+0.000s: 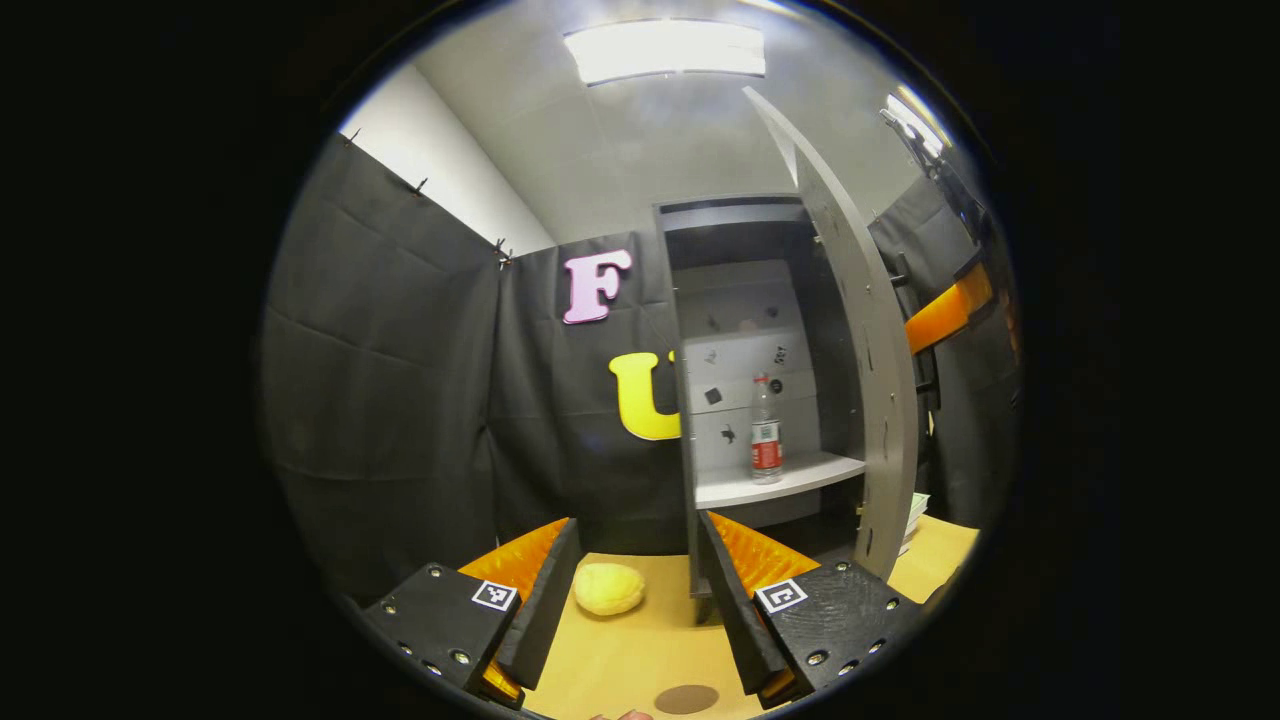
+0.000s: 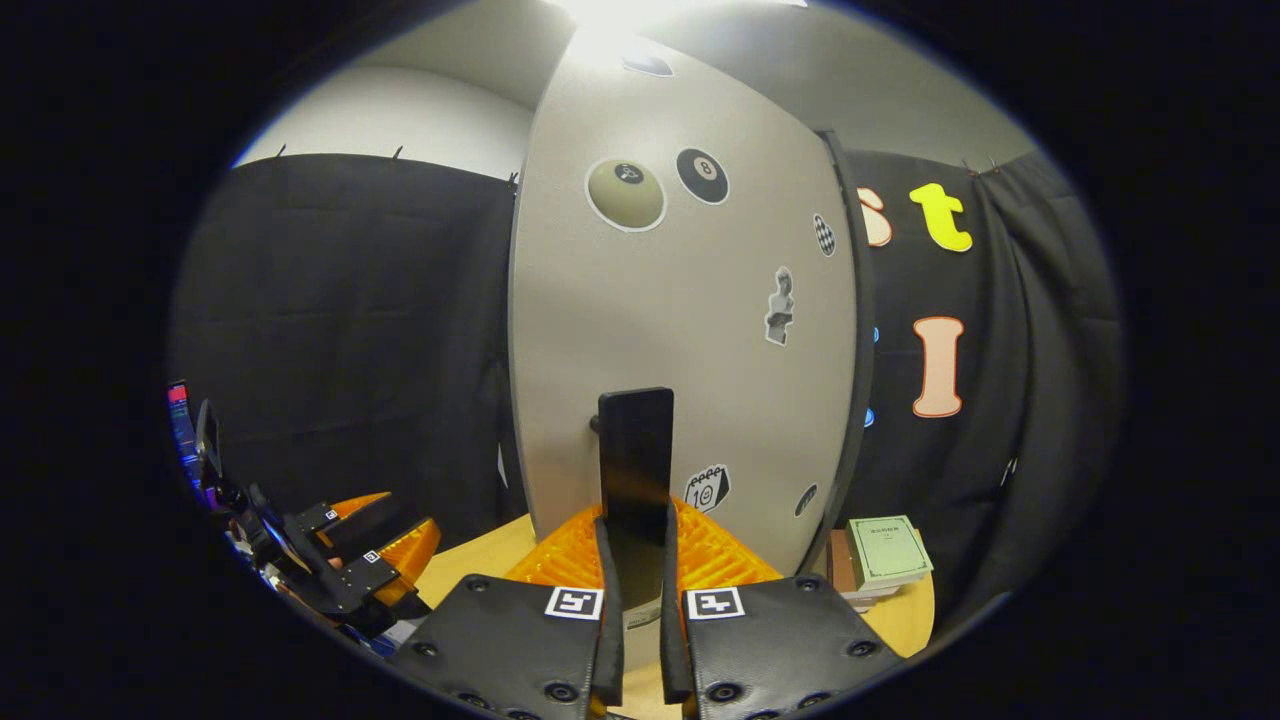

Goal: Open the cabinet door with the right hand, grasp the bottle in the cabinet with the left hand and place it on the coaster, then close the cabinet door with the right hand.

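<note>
At 1 o'clock in the left gripper view, the bottle [image 1: 766,430] stands upright on the cabinet [image 1: 740,240] shelf [image 1: 775,480] behind the swung-out door [image 1: 865,370], while the coaster [image 1: 686,699] lies on the tabletop [image 1: 640,650] at 6 o'clock near a yellow lump [image 1: 608,588]. The left tool [image 1: 630,600] is spread wide and empty; the right tool [image 2: 634,620] is clenched on the door's dark handle [image 2: 635,460]. I judge the left should advance level, straddle the bottle's middle, then close, with the right holding the door steady.
</note>
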Motion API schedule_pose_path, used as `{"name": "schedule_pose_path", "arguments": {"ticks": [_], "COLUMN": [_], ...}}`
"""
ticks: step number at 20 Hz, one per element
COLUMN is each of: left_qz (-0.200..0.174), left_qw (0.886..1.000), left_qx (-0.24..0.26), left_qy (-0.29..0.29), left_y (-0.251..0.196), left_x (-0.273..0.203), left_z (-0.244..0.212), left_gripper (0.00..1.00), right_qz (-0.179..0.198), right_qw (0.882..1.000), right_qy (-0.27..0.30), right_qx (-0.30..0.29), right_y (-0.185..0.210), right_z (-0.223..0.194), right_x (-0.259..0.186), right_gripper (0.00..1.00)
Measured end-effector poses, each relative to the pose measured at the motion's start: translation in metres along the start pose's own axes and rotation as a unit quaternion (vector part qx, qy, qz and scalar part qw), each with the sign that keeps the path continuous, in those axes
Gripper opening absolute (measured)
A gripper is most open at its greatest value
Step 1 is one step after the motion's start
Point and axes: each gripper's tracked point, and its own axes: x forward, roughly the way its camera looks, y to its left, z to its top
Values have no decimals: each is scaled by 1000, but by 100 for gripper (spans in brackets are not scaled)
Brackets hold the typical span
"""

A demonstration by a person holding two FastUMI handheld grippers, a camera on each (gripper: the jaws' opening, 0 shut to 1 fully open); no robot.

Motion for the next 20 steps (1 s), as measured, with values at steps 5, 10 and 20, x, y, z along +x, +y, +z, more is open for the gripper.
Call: {"name": "schedule_pose_path", "arguments": {"ticks": [5,10,20], "left_qz": [-9,-12,-51], "left_qw": [1000,1000,998], "left_qx": [1,1,14], "left_qy": [-2,-3,-19], "left_y": [-27,-58,-117], "left_x": [-11,-22,-22], "left_z": [5,14,55], "left_gripper": [68,68,68], "right_qz": [-11,-41,-89], "right_qw": [1000,999,995], "right_qy": [-4,-9,-45], "right_qx": [-5,-21,3], "right_y": [-13,-35,-70], "right_z": [-1,-2,3], "right_x": [-10,-20,-45], "right_gripper": [17,16,15]}}
